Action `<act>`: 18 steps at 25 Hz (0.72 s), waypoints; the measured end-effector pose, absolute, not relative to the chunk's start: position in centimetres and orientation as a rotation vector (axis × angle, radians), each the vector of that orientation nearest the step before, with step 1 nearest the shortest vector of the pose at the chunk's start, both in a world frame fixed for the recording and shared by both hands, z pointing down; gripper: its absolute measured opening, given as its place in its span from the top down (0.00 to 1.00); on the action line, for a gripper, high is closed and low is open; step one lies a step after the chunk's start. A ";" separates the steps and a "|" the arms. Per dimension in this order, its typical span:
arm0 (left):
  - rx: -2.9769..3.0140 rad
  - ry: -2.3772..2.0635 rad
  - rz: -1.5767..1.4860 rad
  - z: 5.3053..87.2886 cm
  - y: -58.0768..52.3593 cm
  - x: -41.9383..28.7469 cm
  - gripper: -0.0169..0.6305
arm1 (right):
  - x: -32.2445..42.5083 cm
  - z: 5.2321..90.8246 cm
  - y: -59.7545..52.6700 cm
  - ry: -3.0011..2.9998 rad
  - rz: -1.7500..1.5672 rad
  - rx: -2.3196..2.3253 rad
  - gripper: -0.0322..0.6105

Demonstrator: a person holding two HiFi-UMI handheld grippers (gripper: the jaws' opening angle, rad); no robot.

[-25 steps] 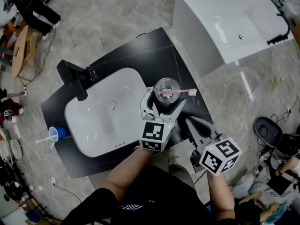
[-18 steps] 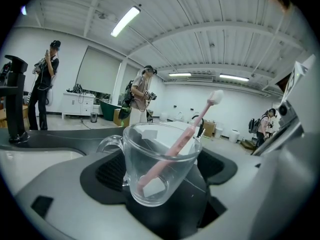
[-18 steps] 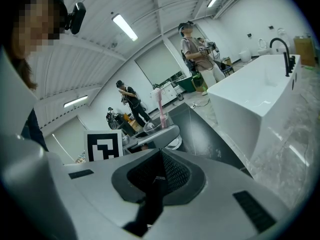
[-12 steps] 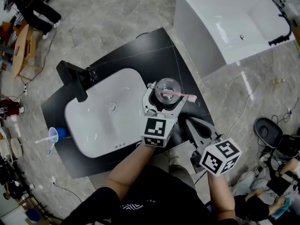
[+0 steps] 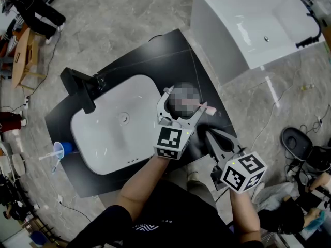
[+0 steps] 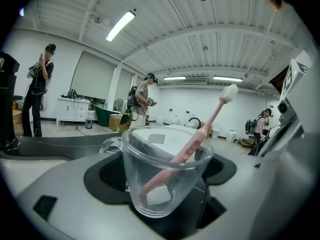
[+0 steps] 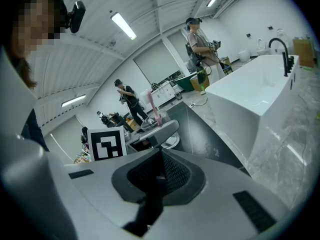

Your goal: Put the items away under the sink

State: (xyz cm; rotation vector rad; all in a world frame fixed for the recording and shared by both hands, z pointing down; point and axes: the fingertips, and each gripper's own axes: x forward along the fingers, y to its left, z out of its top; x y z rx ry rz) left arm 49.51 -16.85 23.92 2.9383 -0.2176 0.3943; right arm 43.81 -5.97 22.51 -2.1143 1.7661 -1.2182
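While the glass cup [image 6: 150, 174] stands upright on the black worktop [image 5: 176, 56] just right of the sink [image 5: 114, 123], a pink toothbrush [image 6: 200, 139] leans in it with its head up and to the right. The left tool [image 5: 187, 101] straddles the cup, jaws wide apart, not clearly pressing. The right tool [image 5: 206, 132], jaws together and empty, is farther off.

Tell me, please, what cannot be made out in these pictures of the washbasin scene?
The glass cup: head view, a mosaic patch covers it.
The space under the sink: no view shows it; in the head view the black countertop hides it.
The blue item near the countertop's left edge: head view, too small to identify.
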 end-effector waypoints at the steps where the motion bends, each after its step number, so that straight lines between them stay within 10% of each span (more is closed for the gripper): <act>1: 2.942 -0.204 0.395 23.9 -16.8 49.5 0.33 | 43.9 22.6 -5.9 1.760 -1.218 -2.117 0.89; 18: 2.948 -0.092 0.395 21.9 -14.4 45.9 0.34 | 42.0 21.3 -3.8 1.803 -1.159 -2.114 0.89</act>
